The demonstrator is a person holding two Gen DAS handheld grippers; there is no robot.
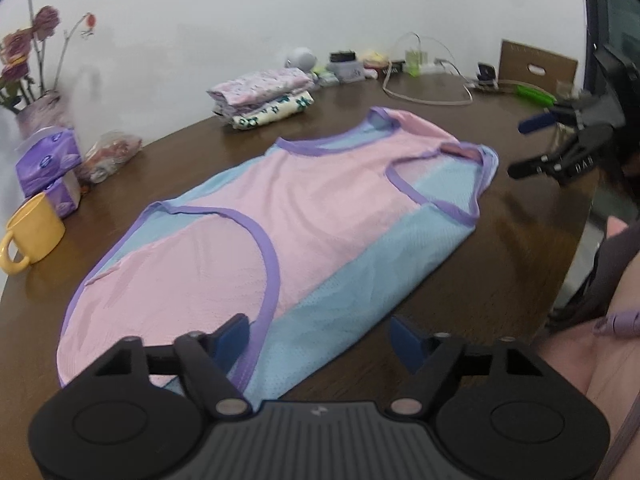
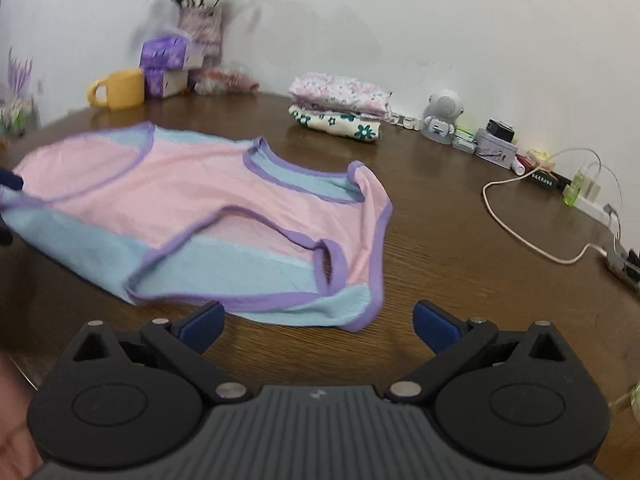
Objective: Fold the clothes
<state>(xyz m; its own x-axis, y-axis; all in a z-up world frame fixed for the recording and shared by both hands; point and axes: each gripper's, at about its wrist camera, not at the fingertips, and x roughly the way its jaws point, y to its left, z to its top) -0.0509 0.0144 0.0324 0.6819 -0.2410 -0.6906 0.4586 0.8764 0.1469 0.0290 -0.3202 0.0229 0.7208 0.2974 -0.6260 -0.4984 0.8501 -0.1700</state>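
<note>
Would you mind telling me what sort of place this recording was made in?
Most likely a home, at a wooden table against a plain wall. A yellow mug, tissue packs, a vase of flowers and a stack of folded clothes point to everyday household use.

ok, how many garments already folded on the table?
2, in one stack near the wall: floral pink one on top, cream one with green flowers beneath. More could be hidden within.
</note>
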